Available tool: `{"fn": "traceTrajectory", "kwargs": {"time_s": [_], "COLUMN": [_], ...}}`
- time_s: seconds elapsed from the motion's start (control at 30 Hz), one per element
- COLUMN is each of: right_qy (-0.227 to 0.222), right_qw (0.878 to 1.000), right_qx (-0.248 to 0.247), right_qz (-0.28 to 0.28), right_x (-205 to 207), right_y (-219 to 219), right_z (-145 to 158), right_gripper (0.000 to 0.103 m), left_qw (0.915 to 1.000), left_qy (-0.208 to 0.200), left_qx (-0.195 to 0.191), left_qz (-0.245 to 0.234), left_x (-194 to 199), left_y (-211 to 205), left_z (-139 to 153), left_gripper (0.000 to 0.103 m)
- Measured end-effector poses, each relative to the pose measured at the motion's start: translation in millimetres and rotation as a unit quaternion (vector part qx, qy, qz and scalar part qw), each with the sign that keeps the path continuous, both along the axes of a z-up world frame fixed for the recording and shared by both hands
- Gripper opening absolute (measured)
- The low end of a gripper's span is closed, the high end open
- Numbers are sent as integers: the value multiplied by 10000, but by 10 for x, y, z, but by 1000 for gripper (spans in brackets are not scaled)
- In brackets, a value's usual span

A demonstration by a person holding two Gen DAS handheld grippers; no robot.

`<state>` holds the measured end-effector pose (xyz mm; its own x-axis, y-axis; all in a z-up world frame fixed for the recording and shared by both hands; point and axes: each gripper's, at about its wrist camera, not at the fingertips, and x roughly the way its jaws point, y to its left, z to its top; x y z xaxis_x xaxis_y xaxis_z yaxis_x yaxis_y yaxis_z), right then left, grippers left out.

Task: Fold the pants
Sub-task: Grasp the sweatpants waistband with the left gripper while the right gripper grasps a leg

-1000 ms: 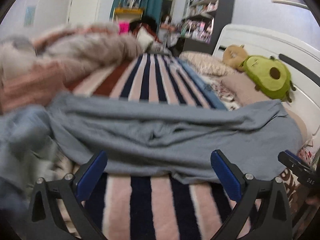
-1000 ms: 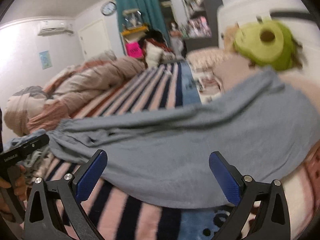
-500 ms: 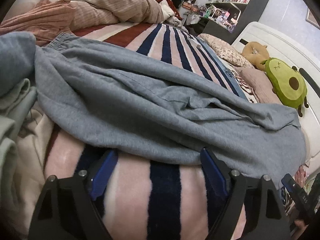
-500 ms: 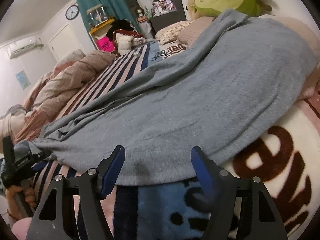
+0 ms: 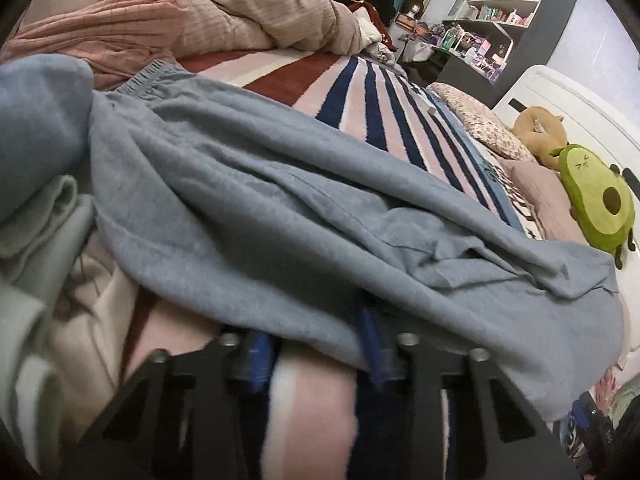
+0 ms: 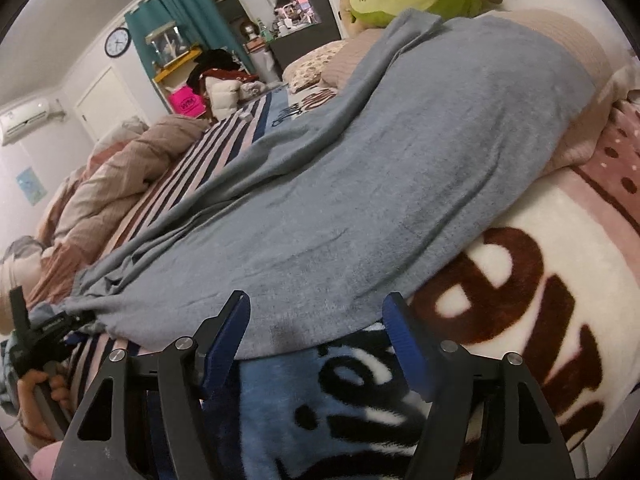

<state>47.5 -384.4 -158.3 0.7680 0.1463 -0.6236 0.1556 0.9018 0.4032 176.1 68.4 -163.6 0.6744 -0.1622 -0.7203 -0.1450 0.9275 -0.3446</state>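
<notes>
Grey-blue pants (image 5: 280,208) lie stretched across the striped blanket (image 5: 360,92), waistband at the far left, leg ends at the right. My left gripper (image 5: 316,344) is low at the pants' near hem; its blue fingers (image 5: 370,344) stand apart with their tips under the cloth edge. In the right wrist view the pants (image 6: 400,184) run up over a pillow. My right gripper (image 6: 316,316) is open, its fingertips just at the near hem, not closed on it. The left gripper (image 6: 48,332) also shows there at the far left.
A bunched pink-beige duvet (image 5: 208,20) lies at the back left. Other folded clothes (image 5: 36,216) sit at the left. An avocado plush (image 5: 596,200) and pillows (image 5: 484,128) lie by the white headboard. A patterned fleece blanket (image 6: 520,300) covers the near bed edge.
Both grippers have dropped lower and moved forward to the pants' near hem. Both have narrowed their opening; the left fingertips now slip under the cloth edge.
</notes>
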Motion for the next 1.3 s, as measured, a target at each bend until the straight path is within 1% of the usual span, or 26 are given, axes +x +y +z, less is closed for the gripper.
{"fn": "traceTrajectory", "kwargs": {"time_s": [0.03, 0.13, 0.23, 0.33, 0.4, 0.43, 0.47, 0.6, 0.73, 0.77, 0.8, 0.83, 0.87, 0.9, 1.0, 1.1, 1.23, 1.3], "right_qy": [-13, -38, -53, 3, 90, 110, 131, 60, -22, -74, -105, -117, -105, -117, -340, -593, -875, -974], "right_qw": [10000, 10000, 9996, 9990, 9990, 9991, 9993, 9991, 9993, 9992, 9990, 9988, 9987, 9987, 9987, 9976, 9953, 9937], "right_qx": [2, 8, -149, 35, 102, 51, 16, 250, 65, 37, -3, -70, -142, -166, -209, -336, -283, -369], "right_qz": [-15, -74, -252, -437, -432, -410, -362, -340, -374, -392, -427, -461, -474, -468, -327, -81, 286, 422], "right_x": [9, 50, -1, -76, -89, -85, -61, 50, 192, 212, 220, 232, 246, 248, 256, 352, 640, 789], "right_y": [3, 24, 49, -29, -41, -21, -7, -35, 44, 47, 53, 58, 62, 62, 54, 72, 59, 78], "right_z": [-5, -22, 8, 15, 11, 15, 2, -37, -27, -21, -13, 0, 10, 20, 123, 307, 611, 744], "right_gripper": [66, 66, 65, 66, 66, 67, 70, 80, 79, 70, 51, 41, 25, 15, 7, 5, 4, 4], "left_qw": [10000, 10000, 9993, 9986, 9978, 9975, 9975, 9974, 9966, 9965, 9962, 9960, 9957, 9954, 9941, 9929, 9908, 9899], "left_qy": [-14, -67, -231, -341, -443, -486, -521, -585, -691, -698, -706, -720, -737, -760, -879, -990, -1162, -1231], "left_qx": [14, 52, 291, 400, 502, 505, 471, 413, 438, 465, 495, 531, 551, 571, 626, 649, 677, 697], "left_qz": [27, -14, -34, -18, 9, 14, 19, -29, -60, -68, -76, -83, -90, -98, -116, -145, -135, -115], "left_x": [7, -19, -154, -297, -386, -418, -442, -490, -526, -529, -532, -521, -515, -499, -466, -366, -195, -59], "left_y": [8, 10, 6, 29, 39, 56, 74, 92, 86, 84, 81, 70, 67, 56, 47, 48, 62, 60], "left_z": [-1, 21, 119, 220, 304, 339, 368, 467, 554, 569, 580, 597, 612, 625, 698, 784, 917, 980], "left_gripper": [16, 6, 4, 4, 4, 4, 4, 4, 4, 4, 4, 4, 4, 4, 4, 4, 4, 4]}}
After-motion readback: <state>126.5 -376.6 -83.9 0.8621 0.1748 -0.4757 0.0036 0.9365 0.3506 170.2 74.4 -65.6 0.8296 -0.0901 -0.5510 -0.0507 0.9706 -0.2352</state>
